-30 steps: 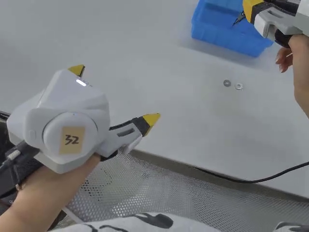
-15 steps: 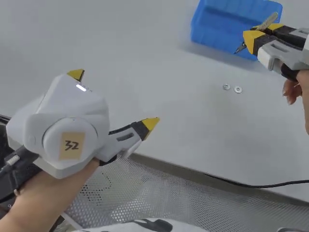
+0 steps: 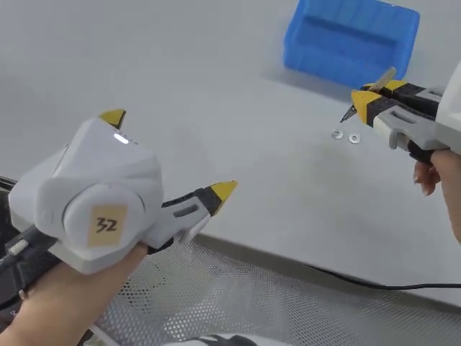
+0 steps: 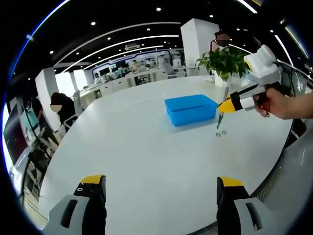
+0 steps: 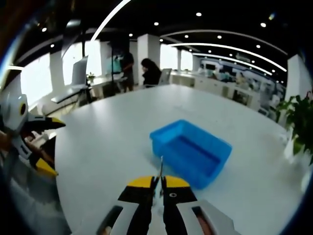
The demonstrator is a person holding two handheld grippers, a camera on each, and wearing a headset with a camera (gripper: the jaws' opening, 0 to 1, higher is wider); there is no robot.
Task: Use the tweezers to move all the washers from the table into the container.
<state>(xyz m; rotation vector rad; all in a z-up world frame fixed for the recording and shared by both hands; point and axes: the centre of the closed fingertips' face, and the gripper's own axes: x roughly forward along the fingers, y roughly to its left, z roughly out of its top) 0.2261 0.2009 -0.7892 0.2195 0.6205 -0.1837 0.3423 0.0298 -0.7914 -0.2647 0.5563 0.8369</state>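
Two small metal washers lie side by side on the white table, in front of the blue container. My right gripper is shut on the tweezers, whose thin tip hangs just above and beside the washers. The left gripper view has the same tweezers over the washers, with the container behind. In the right gripper view the tweezers poke out toward the container. My left gripper is open and holds nothing near the table's front edge.
A black cable runs along the table's front edge, above a metal mesh panel. A potted plant stands beyond the container. People sit at desks far behind the table.
My right gripper has come with the tweezers from over the container down and nearer, to just above the washers. The left gripper has hardly moved.
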